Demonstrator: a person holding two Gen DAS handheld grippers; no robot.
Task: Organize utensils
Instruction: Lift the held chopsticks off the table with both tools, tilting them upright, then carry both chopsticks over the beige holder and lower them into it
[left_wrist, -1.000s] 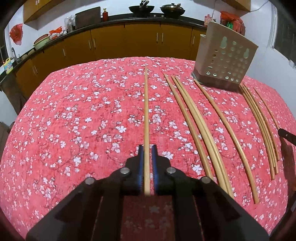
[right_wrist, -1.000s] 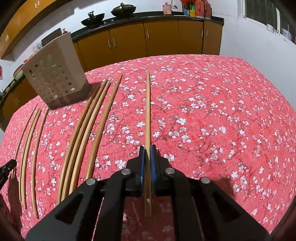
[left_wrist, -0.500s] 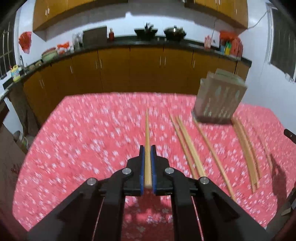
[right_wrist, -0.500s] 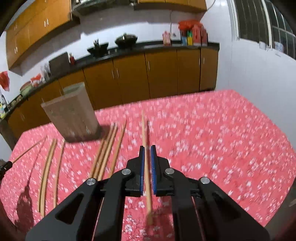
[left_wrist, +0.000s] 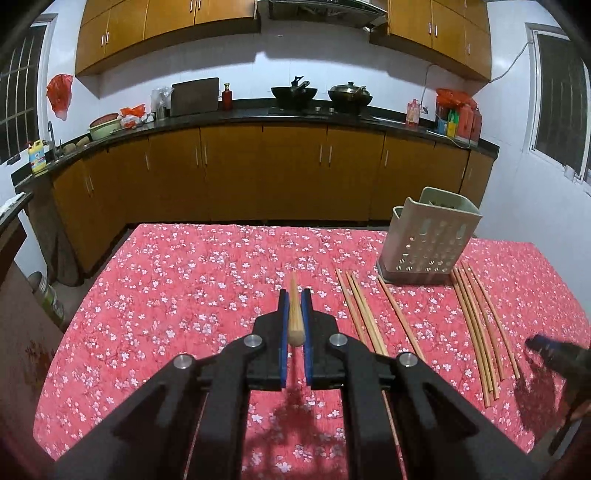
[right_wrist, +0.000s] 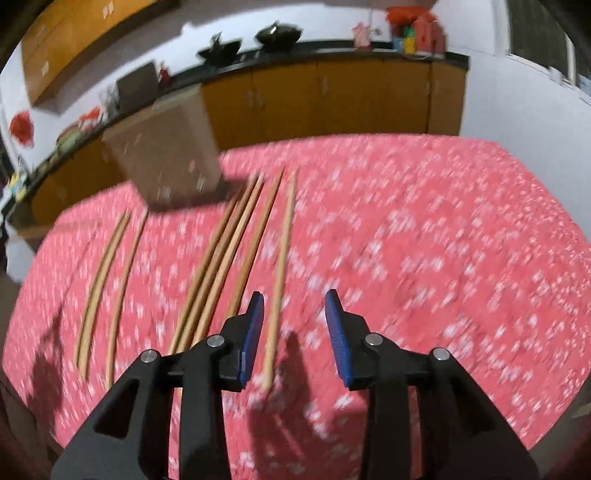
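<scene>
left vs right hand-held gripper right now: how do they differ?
The left hand-held gripper is shut on a chopstick; the right hand-held gripper is open and grips nothing. The left's chopstick points forward between its blue pads; a loose chopstick lies by the right's left pad, apparently on the tablecloth. The left view is sharp, the right blurred. Both are black with blue pads, above the same table.

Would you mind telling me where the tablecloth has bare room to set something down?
The tablecloth is bare left of the left gripper and its chopstick, out to the near-left edge. In the right wrist view, it is bare right of the right gripper. Crowded: loose chopsticks around the utensil holder.
</scene>
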